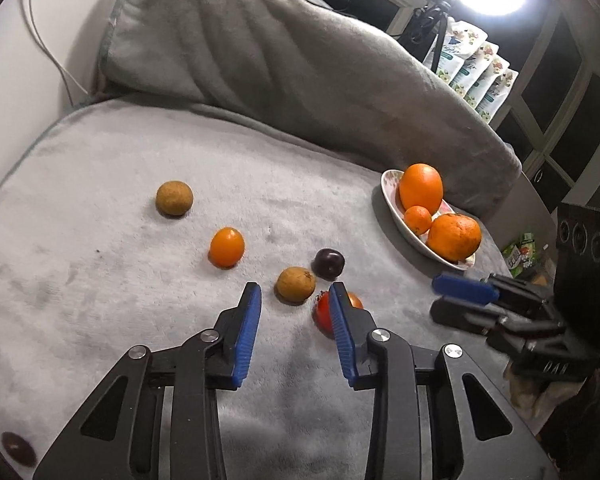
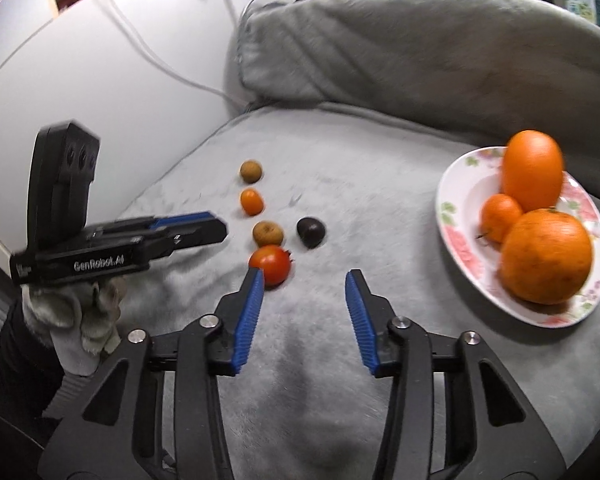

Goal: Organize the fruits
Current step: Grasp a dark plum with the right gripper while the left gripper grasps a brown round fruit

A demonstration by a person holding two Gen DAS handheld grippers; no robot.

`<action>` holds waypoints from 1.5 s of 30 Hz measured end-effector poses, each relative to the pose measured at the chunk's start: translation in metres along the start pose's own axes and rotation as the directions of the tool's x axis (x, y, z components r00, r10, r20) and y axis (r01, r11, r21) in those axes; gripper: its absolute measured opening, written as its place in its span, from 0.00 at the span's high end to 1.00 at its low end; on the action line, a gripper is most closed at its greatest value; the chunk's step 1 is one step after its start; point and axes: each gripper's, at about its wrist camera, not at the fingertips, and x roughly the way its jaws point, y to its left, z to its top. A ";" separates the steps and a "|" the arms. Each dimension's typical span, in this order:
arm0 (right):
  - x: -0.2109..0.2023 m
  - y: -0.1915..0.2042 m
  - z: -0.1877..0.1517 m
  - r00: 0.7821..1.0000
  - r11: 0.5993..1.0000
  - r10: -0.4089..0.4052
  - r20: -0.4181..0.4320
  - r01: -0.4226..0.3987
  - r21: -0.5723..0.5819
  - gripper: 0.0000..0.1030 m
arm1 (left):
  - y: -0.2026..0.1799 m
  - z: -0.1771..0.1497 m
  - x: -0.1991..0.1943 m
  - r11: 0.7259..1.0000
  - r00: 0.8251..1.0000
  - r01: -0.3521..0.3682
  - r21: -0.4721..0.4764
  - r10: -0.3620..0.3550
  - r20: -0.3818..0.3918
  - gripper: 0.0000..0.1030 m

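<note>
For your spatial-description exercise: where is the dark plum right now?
In both wrist views the dark plum lies loose on the grey blanket, between the floral plate of oranges and the brown fruit, just beyond the red tomato.

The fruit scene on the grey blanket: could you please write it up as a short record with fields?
surface: grey blanket
plate: floral, holds three orange fruits, the large orange nearest
loose fruit: two brown fruits, small orange fruit, dark plum, red fruit
left gripper: open, empty, by the red fruit
right gripper: open, empty
gloved hand: holds left gripper
</note>
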 end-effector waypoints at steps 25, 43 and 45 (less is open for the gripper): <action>0.065 -0.031 0.039 0.996 0.981 0.051 -0.076 -0.036 0.192 0.68 | 0.004 0.008 0.034 1.000 0.996 0.011 0.027 -0.008 -0.093 0.71; 0.093 -0.025 0.044 0.985 0.974 0.107 -0.136 -0.077 0.214 0.74 | -0.005 0.006 0.045 0.997 0.993 0.000 0.083 0.010 -0.115 0.75; 0.094 -0.023 0.043 0.985 0.974 0.108 -0.137 -0.078 0.212 0.75 | -0.007 0.006 0.045 0.996 0.993 0.002 0.090 0.008 -0.115 0.77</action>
